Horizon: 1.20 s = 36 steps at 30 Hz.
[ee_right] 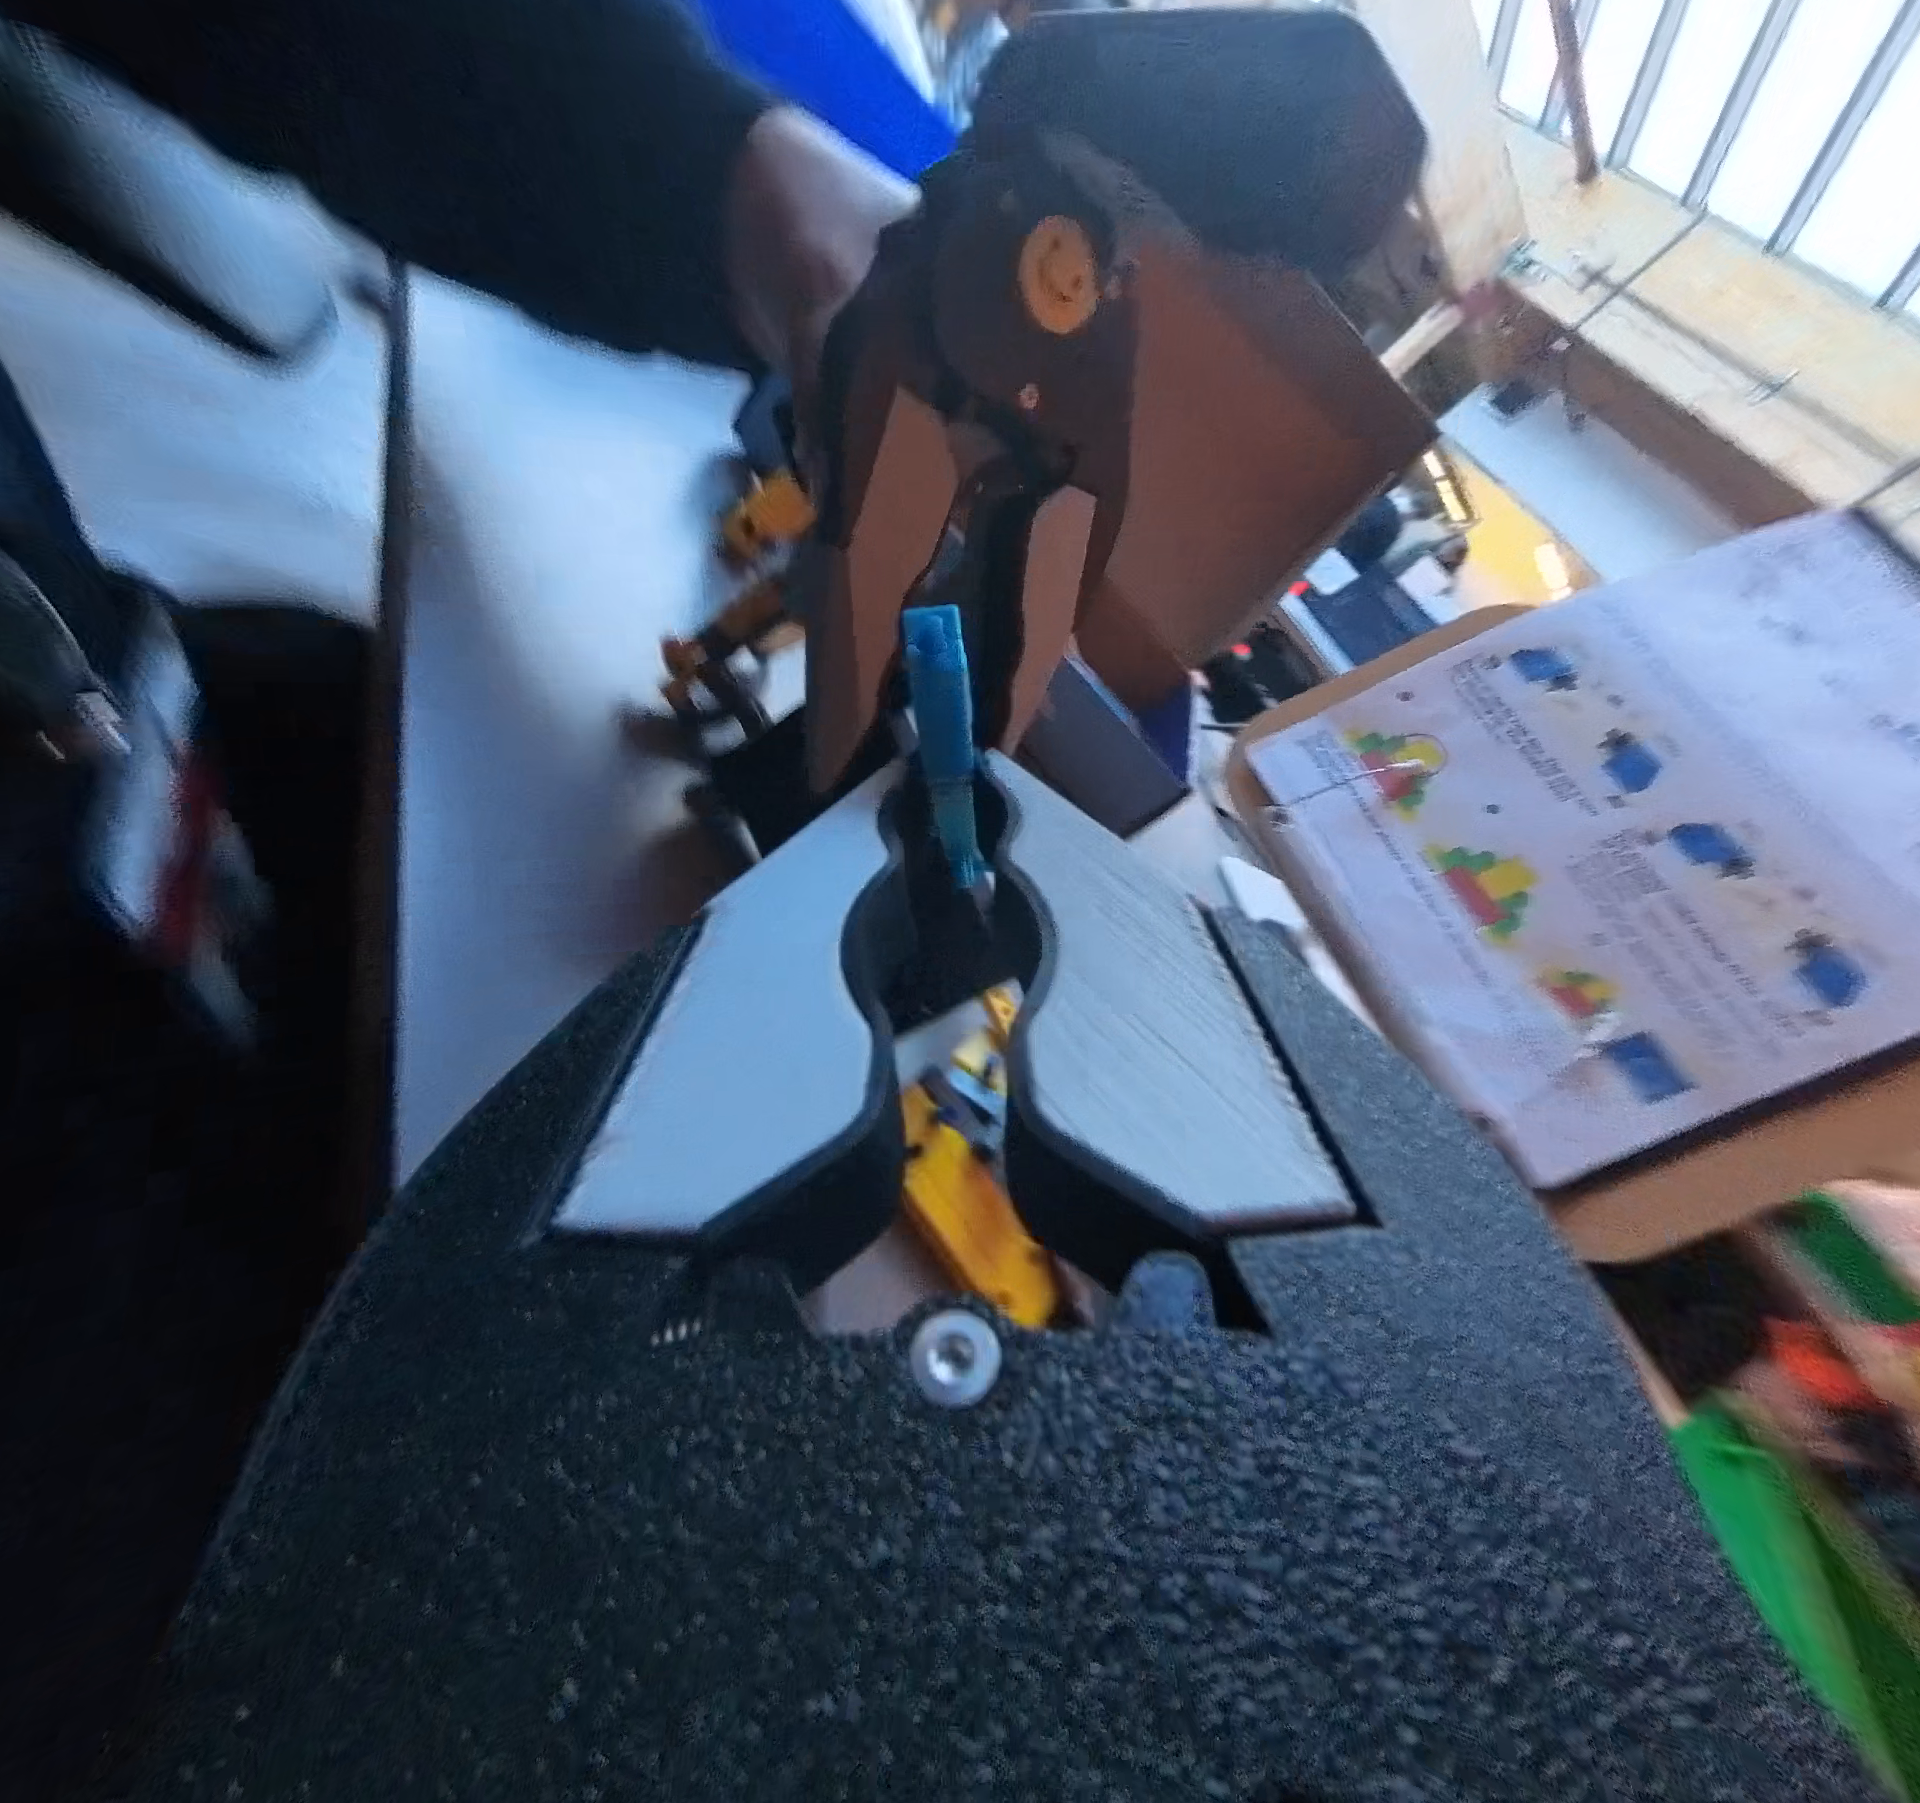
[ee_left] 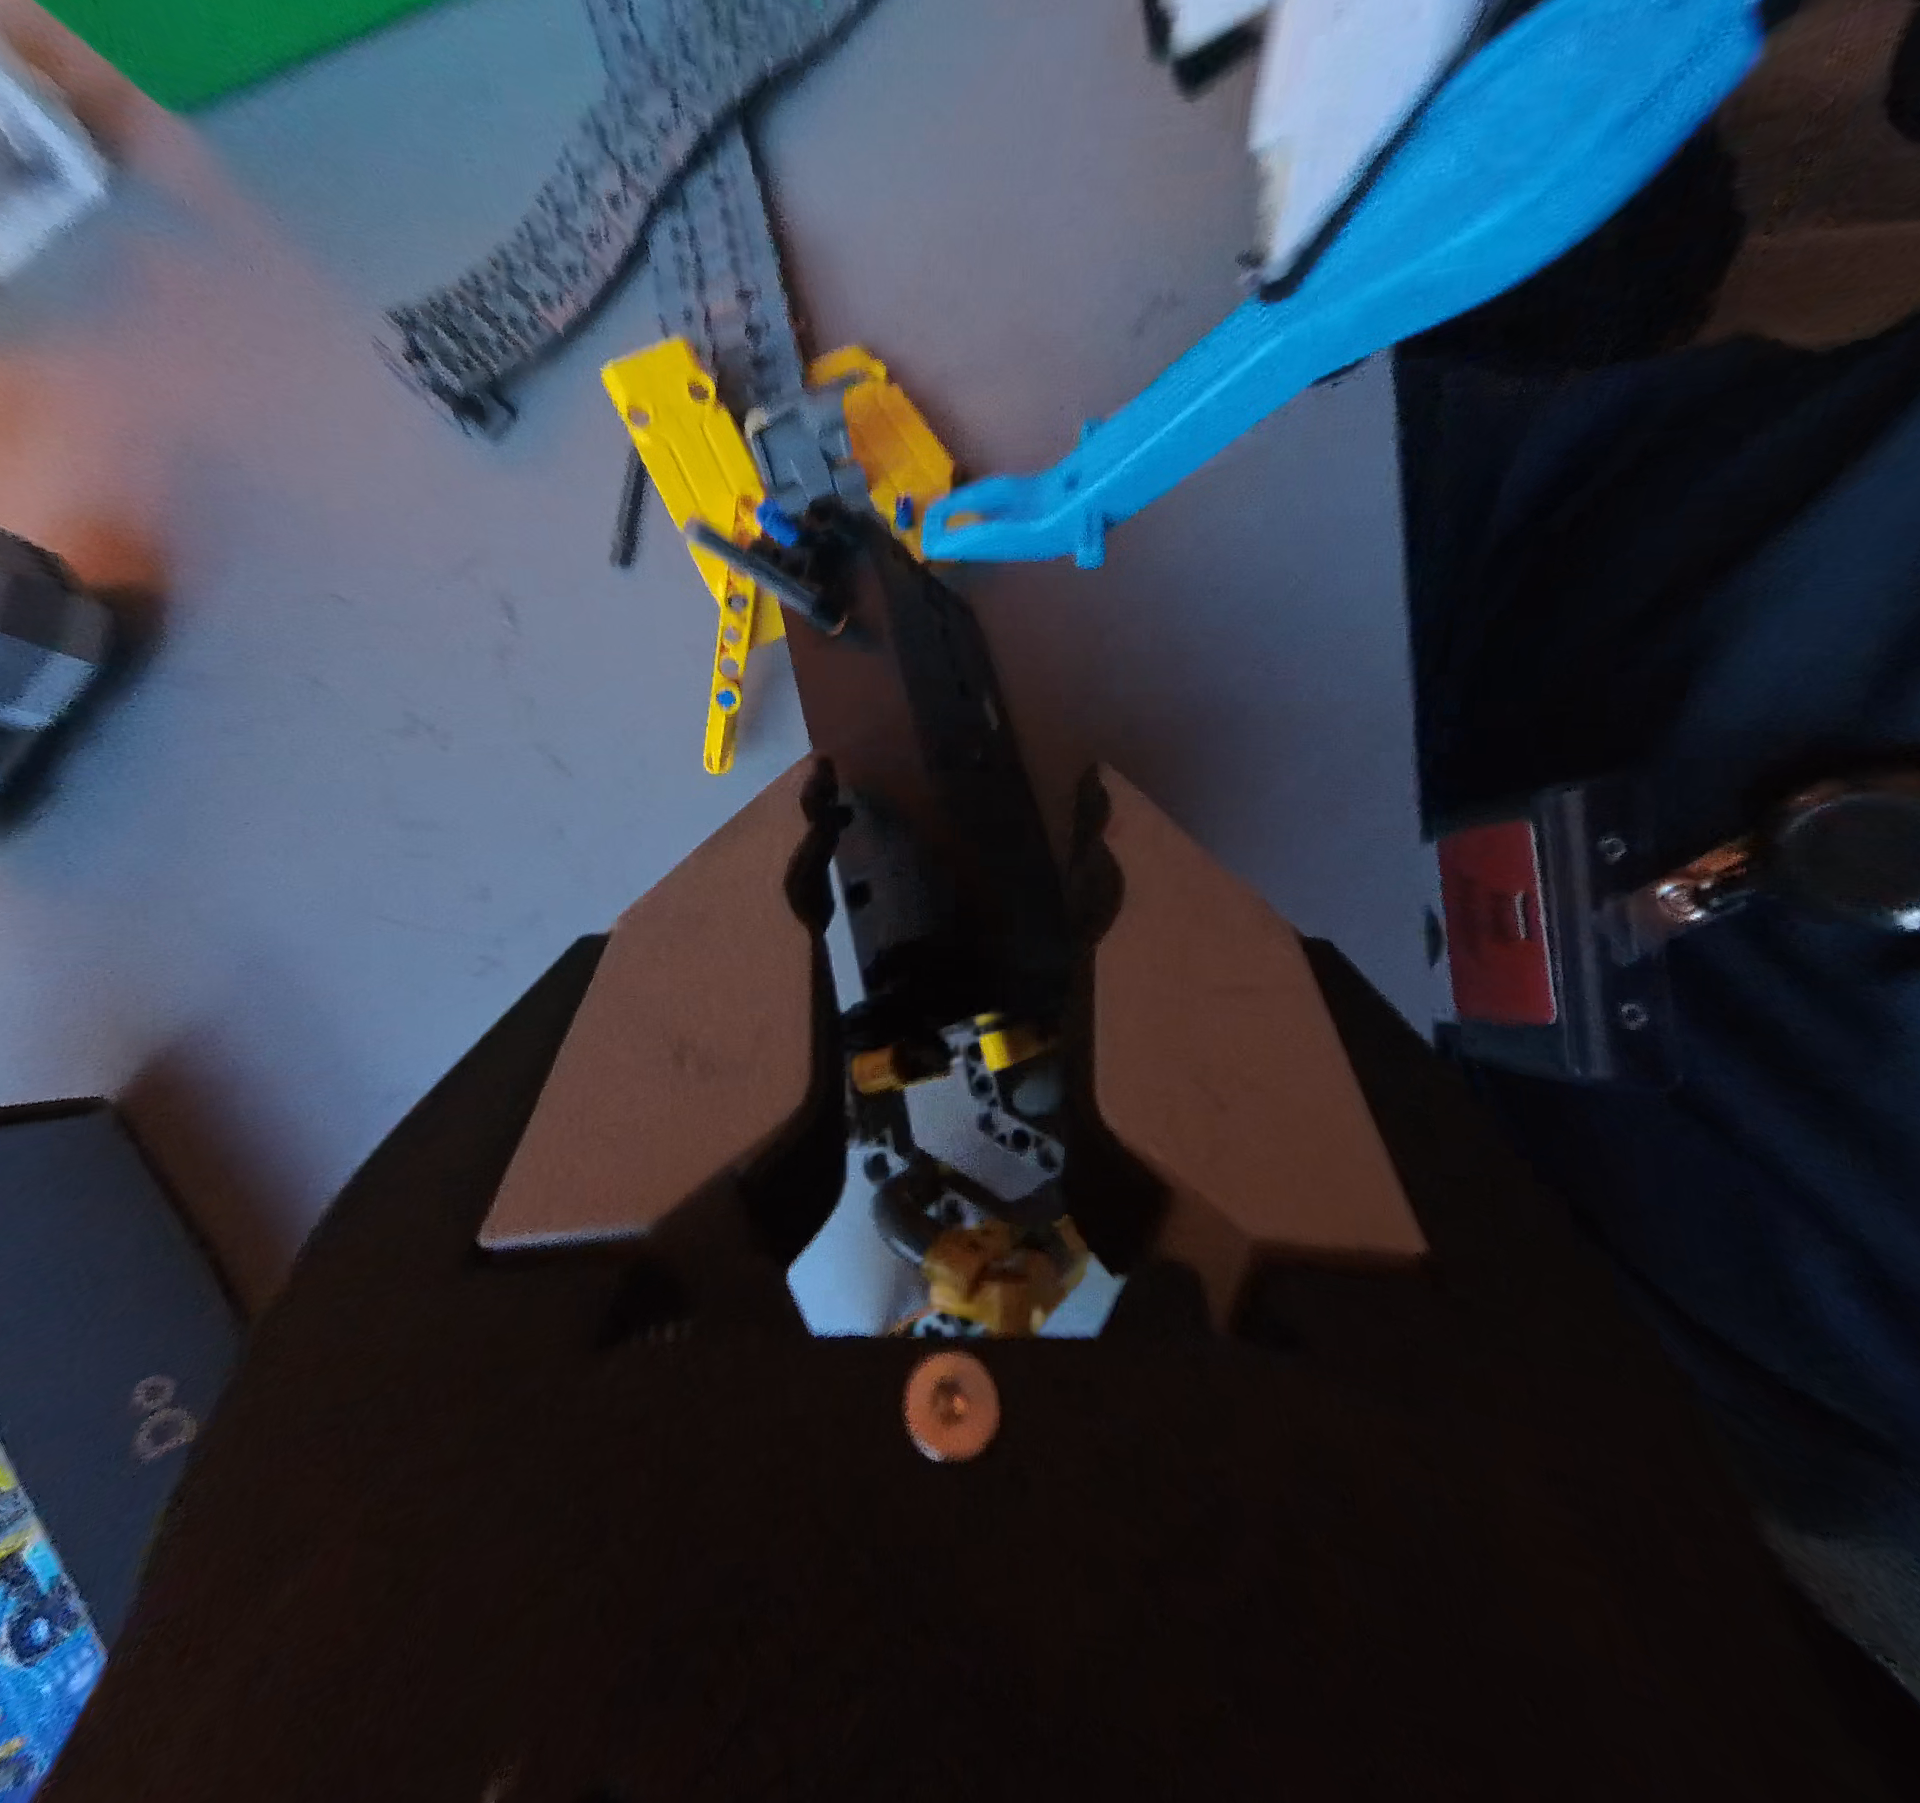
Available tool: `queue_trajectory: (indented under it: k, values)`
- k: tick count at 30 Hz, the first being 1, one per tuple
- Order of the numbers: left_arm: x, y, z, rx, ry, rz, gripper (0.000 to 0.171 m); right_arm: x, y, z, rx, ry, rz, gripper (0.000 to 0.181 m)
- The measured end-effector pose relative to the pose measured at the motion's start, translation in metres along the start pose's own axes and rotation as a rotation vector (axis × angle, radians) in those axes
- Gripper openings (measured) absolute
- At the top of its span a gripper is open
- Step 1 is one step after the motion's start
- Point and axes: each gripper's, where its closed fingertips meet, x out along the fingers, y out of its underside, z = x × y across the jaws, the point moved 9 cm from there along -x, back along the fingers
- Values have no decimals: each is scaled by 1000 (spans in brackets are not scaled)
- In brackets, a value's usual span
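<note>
In the left wrist view, the left tongs point(ee_left: 951, 860) are drawn in narrow around a long black studded toy-brick beam point(ee_left: 914, 714), which runs forward from between the brown fingers to a yellow and grey toy-brick assembly point(ee_left: 769, 475) resting on the pale grey worktop point(ee_left: 364, 714). A long bright blue plastic prying tool point(ee_left: 1351, 299) comes in from the upper right, its forked tip just beside, perhaps touching, the right side of that assembly. Grey studded track strips point(ee_left: 665, 122) lie crossed beyond it. The grip sits far back on the beam, so any sideways push from the blue tip could lever the beam out of its joint or twist it within the fingers. In the right wrist view, the right tongs point(ee_right: 948, 854) are closed narrow on the blue tool's handle point(ee_right: 940, 745), with yellow brick parts point(ee_right: 971, 1223) showing low through the gap. The left tongs point(ee_right: 935, 610) stand just ahead, and a wooden board carrying a printed instruction sheet point(ee_right: 1610, 870) sits near on the right. The handle is thin and caught only at the finger ends; under prying load it could pivot or slip. The view is blurred, so contact at the tip cannot be confirmed.
</note>
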Motion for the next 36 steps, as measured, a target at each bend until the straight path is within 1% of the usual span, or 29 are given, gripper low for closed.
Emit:
queue_trajectory:
  k: [3,5,7,8,9,10,12,13,15,18,22,26,28,30,33,36]
  values:
    - [-13,-12,-10,44,-77,-76,39,-6,1,-11,318,-29,-143,4]
    - [-16,-19,-18,38,-29,-134,39,-5,7,-20,601,-85,-202,4]
    - [-12,-27,-25,12,30,-204,34,-2,14,-27,896,-174,-277,4]
    - [-8,-29,-27,5,32,-216,29,0,18,-29,1027,-209,-313,4]
    - [-4,-29,-29,9,31,-219,18,2,21,-30,1129,-233,-338,4]
    - [-1,-28,-31,17,26,-217,11,3,25,-30,1200,-251,-354,4]
    - [4,-26,-34,-2,45,-209,8,5,29,-27,1275,-261,-353,4]
    - [7,-24,-35,-33,68,-217,8,5,30,-26,1292,-260,-343,4]
    - [11,-21,-37,-105,162,-238,7,5,30,-24,1285,-252,-306,4]
    - [13,-18,-40,-167,246,-261,5,5,27,-25,1191,-219,-221,8]
    - [11,-22,-43,-149,256,-263,4,3,20,-31,1068,-225,-168,11]
    - [9,-23,-41,-186,282,-287,4,4,20,-37,1081,-214,-178,14]
    - [11,-21,-39,-208,248,-289,4,5,20,-37,1113,-200,-186,25]
    - [14,-20,-40,-201,245,-283,3,6,20,-33,1107,-179,-164,31]
    - [19,-19,-42,-178,218,-267,3,9,16,-26,1035,-124,-117,32]
    - [20,-20,-43,-104,116,-244,3,9,9,-24,978,-88,-114,30]
